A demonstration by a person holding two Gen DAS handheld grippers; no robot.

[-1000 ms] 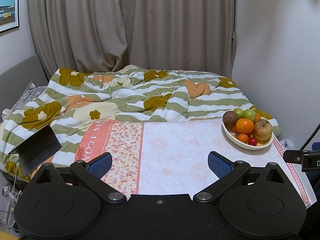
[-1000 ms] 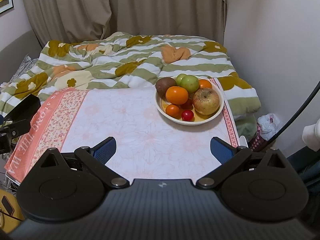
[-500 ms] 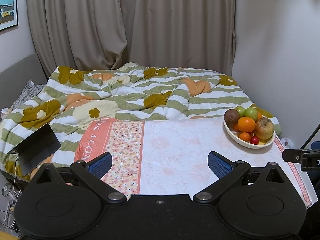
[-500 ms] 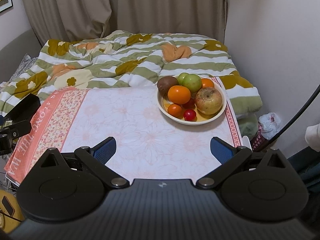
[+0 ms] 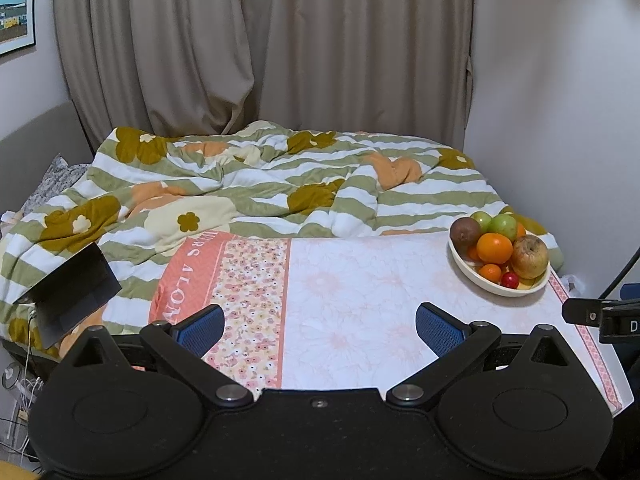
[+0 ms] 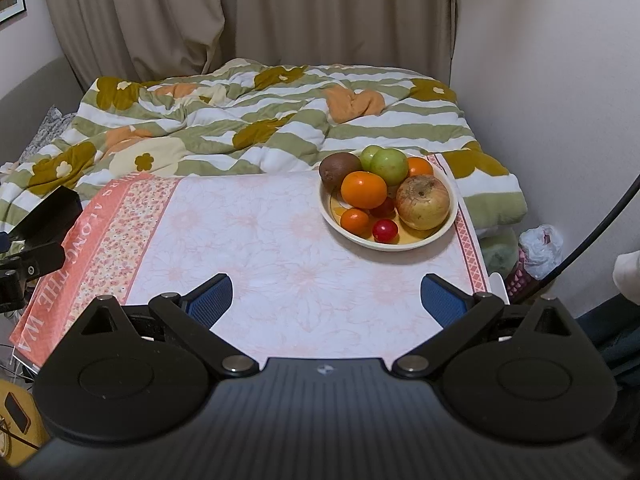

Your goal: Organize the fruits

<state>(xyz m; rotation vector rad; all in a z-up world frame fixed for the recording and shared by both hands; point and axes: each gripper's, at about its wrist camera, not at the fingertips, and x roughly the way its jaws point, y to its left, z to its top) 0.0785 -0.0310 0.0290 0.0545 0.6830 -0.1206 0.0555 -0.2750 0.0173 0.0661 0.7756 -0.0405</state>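
While both tools hang above the near edge of the worktop [image 6: 280, 248], the left tool [image 5: 318, 330] and the right tool [image 6: 326, 296] each hold their blue pads wide apart with nothing between them. Fruit sits heaped in a cream bowl [image 6: 400, 243] at the far right corner of the worktop, close to its right border and back edge. Bare floral cloth [image 5: 360, 300] stretches between the bowl and the tools. Behind the worktop lies a striped duvet [image 5: 260, 184].
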